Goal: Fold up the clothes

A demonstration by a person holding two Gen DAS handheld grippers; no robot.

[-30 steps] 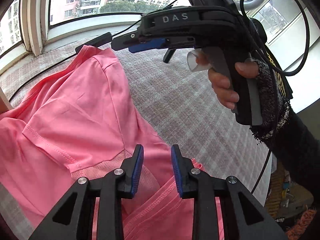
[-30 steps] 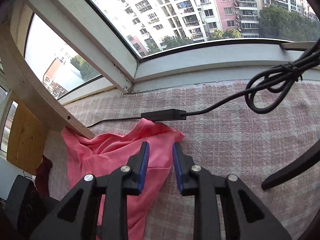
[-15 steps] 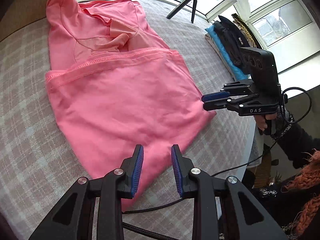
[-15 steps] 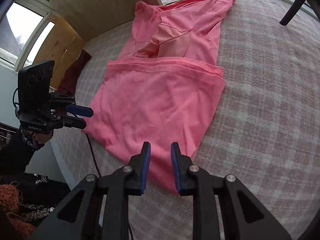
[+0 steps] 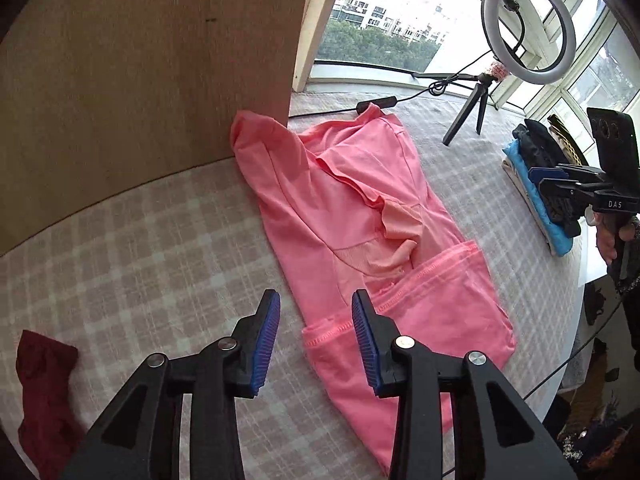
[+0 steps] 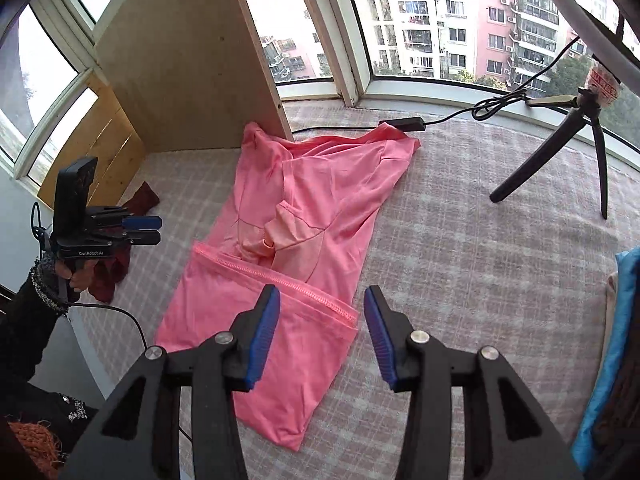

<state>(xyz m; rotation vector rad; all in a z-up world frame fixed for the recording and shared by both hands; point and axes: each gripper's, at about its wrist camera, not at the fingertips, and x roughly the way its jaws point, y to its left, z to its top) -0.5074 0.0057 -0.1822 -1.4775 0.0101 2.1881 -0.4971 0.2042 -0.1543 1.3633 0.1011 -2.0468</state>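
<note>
The pink shirt (image 5: pixel 360 216) lies on the checked cloth (image 5: pixel 140 248), bottom folded up, ahead of and below both grippers. Left gripper (image 5: pixel 316 336) and right gripper (image 6: pixel 320 332) jaws are opening, apparently clear of the fabric.

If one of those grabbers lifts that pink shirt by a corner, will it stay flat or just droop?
Probably droop: the pink shirt lies limp, its lower part folded over and its collar area crumpled. It looks thin, so likely light. On the checked cloth cover a push would probably bunch it into wrinkles, not slide it whole.
</note>
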